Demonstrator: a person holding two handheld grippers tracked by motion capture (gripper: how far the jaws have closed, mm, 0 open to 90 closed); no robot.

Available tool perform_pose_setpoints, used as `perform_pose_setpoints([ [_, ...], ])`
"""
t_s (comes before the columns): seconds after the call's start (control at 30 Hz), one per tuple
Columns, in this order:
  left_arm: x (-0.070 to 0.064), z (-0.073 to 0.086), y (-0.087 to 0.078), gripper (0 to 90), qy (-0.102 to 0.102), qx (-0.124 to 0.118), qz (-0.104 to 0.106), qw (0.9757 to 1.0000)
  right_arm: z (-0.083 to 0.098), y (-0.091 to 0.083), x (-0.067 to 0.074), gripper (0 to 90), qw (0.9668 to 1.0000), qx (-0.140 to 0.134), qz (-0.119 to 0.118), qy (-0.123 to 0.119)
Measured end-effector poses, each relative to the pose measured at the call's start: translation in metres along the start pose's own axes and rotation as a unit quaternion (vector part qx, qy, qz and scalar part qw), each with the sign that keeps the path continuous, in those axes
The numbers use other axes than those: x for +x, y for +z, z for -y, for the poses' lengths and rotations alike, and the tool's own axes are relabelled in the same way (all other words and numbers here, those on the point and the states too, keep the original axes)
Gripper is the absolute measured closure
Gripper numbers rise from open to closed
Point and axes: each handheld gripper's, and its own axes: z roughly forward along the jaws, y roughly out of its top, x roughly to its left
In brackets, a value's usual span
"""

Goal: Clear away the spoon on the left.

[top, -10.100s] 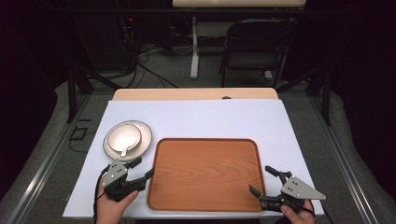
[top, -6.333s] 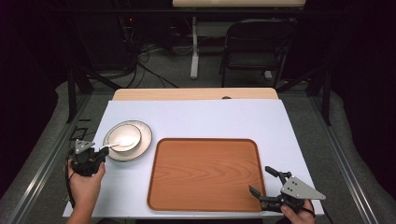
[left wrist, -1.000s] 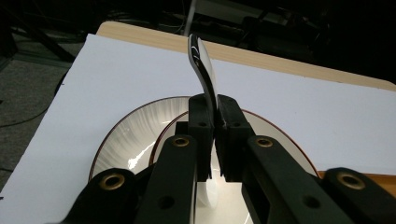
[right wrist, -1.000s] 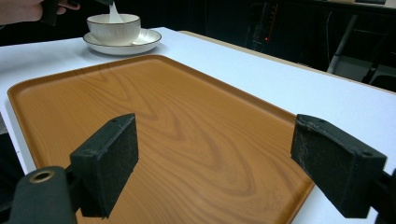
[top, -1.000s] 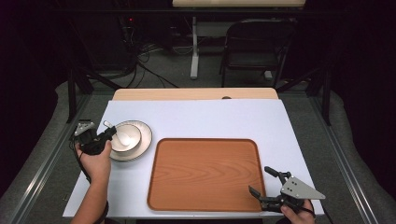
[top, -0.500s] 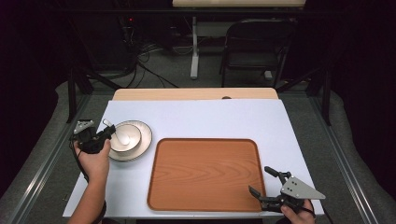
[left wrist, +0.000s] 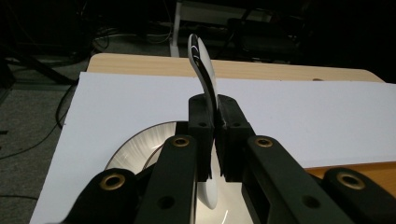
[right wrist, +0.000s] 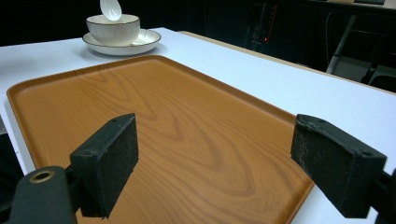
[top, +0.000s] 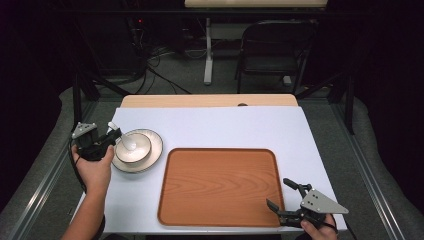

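The white spoon (left wrist: 204, 70) was pinched in the left gripper (top: 111, 138) near the table's left edge, handle upright, right over the bowl (top: 133, 146). The tray (top: 220, 185) lay off toward the right gripper (top: 283, 195), jaws spread wide.

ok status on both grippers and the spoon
Left gripper shut on white spoon, over the bowl. Right gripper open, idle at wooden tray. Nothing in the way.
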Motion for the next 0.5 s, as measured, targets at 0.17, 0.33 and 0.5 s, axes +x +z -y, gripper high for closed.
perform_pose_setpoints([
  [0.17, -0.005, -0.007, -0.005, 85.9, 0.012, 0.008, 0.009, 0.9999, 0.000, 0.000, 0.000, 14.4, 1.0000, -0.001, 0.000, 0.000],
  [0.33, -0.008, -0.011, -0.009, 85.9, 0.014, 0.018, 0.021, 0.9995, 0.000, 0.000, 0.000, 14.4, 1.0000, -0.001, 0.001, 0.000],
  [0.5, -0.012, -0.014, -0.012, 85.9, 0.026, 0.027, 0.027, 0.9989, 0.000, 0.000, 0.000, 14.4, 1.0000, -0.001, 0.000, 0.000],
])
